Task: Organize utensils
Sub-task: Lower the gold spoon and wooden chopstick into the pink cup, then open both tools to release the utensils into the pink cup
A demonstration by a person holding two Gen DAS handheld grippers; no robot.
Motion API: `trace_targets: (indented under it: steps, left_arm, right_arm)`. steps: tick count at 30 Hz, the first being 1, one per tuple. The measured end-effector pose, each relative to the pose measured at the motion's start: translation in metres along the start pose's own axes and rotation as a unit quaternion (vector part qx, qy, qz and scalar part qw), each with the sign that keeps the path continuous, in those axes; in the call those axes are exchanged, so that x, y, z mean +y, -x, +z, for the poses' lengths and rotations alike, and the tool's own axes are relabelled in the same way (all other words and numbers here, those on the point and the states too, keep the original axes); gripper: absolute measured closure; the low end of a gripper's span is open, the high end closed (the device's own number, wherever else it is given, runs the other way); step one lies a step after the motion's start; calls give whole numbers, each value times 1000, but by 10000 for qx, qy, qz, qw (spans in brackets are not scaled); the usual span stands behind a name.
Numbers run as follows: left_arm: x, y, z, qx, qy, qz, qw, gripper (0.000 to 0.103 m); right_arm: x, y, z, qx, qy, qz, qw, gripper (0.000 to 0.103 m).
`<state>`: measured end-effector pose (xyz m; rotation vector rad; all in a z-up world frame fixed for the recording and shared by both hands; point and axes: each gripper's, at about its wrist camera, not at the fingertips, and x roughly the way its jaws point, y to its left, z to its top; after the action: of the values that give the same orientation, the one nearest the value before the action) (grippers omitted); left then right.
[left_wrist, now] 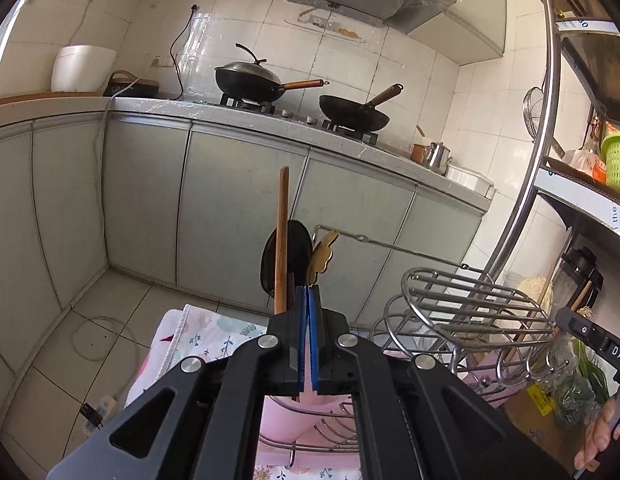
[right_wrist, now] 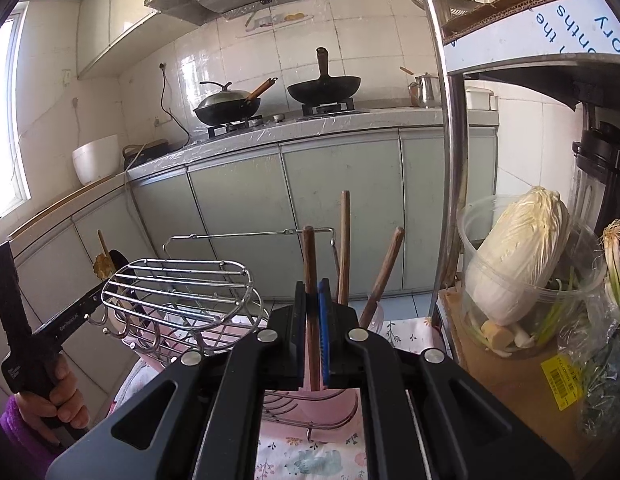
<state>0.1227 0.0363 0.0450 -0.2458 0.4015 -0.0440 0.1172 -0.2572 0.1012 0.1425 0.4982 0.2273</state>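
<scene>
L gripper (left_wrist: 308,300) fingers pressed together on a thin brass-coloured utensil (left_wrist: 321,254), held up in front of a black spatula (left_wrist: 297,254) w/ wooden handle; R gripper (right_wrist: 314,300) fingers clamped on a dark wooden handle (right_wrist: 310,264), upright over the wire rack (right_wrist: 181,292); two more wooden handles (right_wrist: 382,272) just beside, in a pink holder (right_wrist: 330,404) on the floral-cloth tabletop (right_wrist: 310,460).

On my right tool (left_wrist: 614,350) I read "DAS". The cardboard shelf liner (right_wrist: 550,28) shows upside-down "the" and "onths"; my left tool (right_wrist: 71,322) bears small print I can't read.
</scene>
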Motion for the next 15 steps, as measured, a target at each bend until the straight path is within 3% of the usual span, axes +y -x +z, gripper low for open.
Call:
trace_targets:
  steps: [10, 15]
  left_arm:
    - [0, -11, -13, 452, -46, 25, 9990, 102]
    - [-4, -7, -11, 472, -110, 86, 9988, 100]
  right_arm:
    - [4, 1, 0, 22, 37, -35, 10000, 97]
    - [7, 3, 0, 90, 74, -98, 9999, 97]
